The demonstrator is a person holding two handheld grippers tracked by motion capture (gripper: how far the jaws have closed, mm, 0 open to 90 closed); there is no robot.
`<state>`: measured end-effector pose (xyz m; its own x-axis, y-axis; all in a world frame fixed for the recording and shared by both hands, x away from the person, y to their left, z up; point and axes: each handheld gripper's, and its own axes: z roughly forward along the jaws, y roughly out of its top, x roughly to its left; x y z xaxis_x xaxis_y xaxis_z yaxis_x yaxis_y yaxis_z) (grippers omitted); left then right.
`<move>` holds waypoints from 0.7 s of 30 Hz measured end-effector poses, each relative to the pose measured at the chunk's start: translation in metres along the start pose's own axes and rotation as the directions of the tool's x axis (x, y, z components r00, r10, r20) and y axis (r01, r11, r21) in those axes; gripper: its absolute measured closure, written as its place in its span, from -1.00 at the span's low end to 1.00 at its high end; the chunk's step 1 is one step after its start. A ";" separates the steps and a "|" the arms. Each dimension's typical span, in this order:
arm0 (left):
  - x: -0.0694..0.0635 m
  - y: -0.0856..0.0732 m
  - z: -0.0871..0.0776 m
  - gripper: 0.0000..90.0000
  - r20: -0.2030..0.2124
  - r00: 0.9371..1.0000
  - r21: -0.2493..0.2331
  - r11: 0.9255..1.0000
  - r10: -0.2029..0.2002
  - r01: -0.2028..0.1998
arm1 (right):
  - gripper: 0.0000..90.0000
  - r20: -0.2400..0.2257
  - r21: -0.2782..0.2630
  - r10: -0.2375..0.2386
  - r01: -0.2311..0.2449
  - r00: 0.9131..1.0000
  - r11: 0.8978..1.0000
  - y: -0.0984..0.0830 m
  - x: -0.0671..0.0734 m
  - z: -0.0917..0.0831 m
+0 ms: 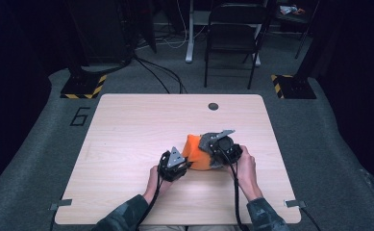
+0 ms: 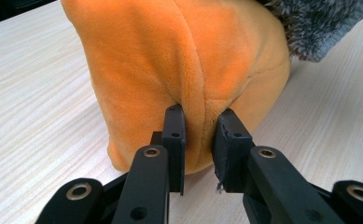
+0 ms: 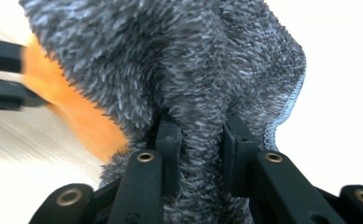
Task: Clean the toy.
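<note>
Both grips are set: left gripper (image 2: pixel 200 140) pinches the orange cloth (image 2: pixel 179 60), right gripper (image 3: pixel 200 149) the grey cloth (image 3: pixel 179 56). Next, likely pull them apart.

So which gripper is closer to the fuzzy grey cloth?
Right. The right gripper is pinching a fold of the grey cloth itself. The left gripper is clamped on the orange plush beside it, with the grey cloth further off.

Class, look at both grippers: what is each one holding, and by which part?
The left gripper pinches a fold of the orange plush cloth near its lower edge. The right gripper pinches a bunched fold of the grey fuzzy cloth.
</note>
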<state>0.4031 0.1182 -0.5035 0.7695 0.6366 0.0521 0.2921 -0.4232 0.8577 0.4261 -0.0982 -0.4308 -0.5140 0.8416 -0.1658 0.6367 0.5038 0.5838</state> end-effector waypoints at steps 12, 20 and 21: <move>0.009 -0.002 0.000 0.69 0.008 0.999 0.005 0.999 -0.047 0.047 | 0.60 0.047 0.137 0.072 -0.077 0.996 0.988 -0.020 -0.017 0.035; 0.015 -0.004 0.000 0.69 0.010 0.996 0.004 0.997 -0.083 0.083 | 0.60 0.041 0.172 0.099 -0.105 0.994 0.980 -0.023 -0.023 0.042; 0.016 -0.004 0.000 0.69 0.006 0.996 0.001 0.996 -0.087 0.087 | 0.60 0.043 0.157 0.103 -0.109 0.994 0.982 -0.021 -0.026 0.036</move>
<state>0.4141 0.1306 -0.5059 0.7449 0.6667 -0.0257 0.3581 -0.3671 0.8585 0.4466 -0.1237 -0.4678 -0.4200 0.8968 -0.1388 0.7712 0.4334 0.4663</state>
